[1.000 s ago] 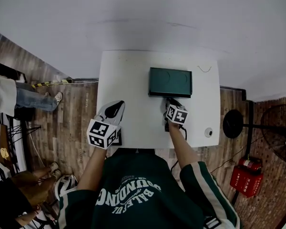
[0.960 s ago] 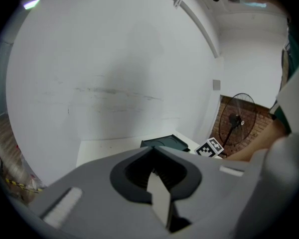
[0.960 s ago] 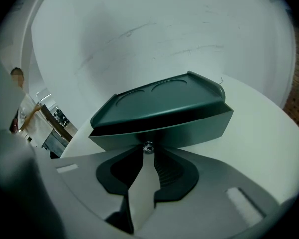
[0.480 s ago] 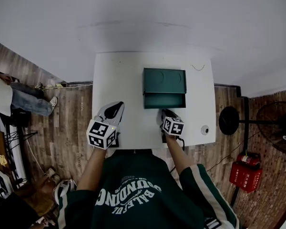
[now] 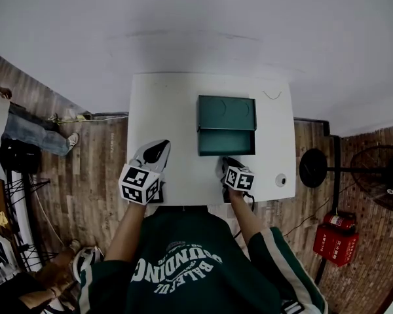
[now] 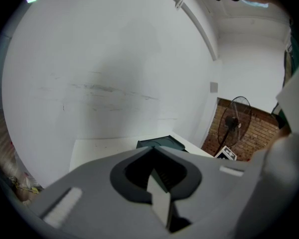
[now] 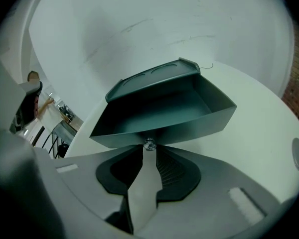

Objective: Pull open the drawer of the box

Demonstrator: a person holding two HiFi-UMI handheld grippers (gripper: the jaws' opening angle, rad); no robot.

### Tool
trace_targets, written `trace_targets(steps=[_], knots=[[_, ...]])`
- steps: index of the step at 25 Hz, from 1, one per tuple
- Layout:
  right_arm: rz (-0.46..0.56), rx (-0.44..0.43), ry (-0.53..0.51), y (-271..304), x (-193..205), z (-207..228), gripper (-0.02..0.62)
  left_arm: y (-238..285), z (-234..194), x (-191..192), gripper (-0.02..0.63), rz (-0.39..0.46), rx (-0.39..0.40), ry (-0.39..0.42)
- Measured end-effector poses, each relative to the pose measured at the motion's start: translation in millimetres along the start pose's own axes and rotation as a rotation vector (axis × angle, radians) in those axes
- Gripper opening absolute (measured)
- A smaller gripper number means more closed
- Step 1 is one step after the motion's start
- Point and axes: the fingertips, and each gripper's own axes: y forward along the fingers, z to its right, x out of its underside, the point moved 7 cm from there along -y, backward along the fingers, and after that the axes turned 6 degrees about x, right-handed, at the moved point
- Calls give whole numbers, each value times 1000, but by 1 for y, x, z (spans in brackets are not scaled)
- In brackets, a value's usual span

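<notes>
A dark green box (image 5: pixel 226 112) stands on the white table (image 5: pixel 167 110), towards its back. Its drawer (image 5: pixel 226 142) is pulled out towards me and shows an empty inside (image 7: pixel 162 111). My right gripper (image 5: pixel 228 163) is just in front of the drawer, shut on the small metal knob (image 7: pixel 149 144) in the middle of the drawer's front. My left gripper (image 5: pixel 158 148) rests near the table's front left, well apart from the box, jaws together with nothing between them (image 6: pixel 152 148).
A small round fitting (image 5: pixel 281 180) sits at the table's front right corner. A standing fan (image 5: pixel 314 167) and a red fire extinguisher (image 5: pixel 335 244) are on the wooden floor to the right. A person's legs (image 5: pixel 26 133) show at the far left.
The drawer has slid out of the box towards me. My right gripper has drawn back with the knob. The left gripper has stayed where it was.
</notes>
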Motion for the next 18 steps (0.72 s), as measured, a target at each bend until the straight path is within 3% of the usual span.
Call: trace_targets(steps=[4,7,8,9,14,18], knots=[[24,25,-14,-14,4,0,74,-3,-2,0,52,6,-6,-3],[150,45,-39,-38,-17,-6,71,-4,-5,-3,52,16,-12,5],[199,41,-60,-46,-29,-11,29,-5,-7,-5,52,22,-14,9],[248,28,-87,-53,-43,-19,2,-6,-9,-7,52,29,-17,11],[482,-98,-234,-90,-116,-77,2,-11,-18,-24,52,69,-34,31],[611,-185,-324,-117,-154,-116,2,-17,-22,-41,52,111,-50,55]])
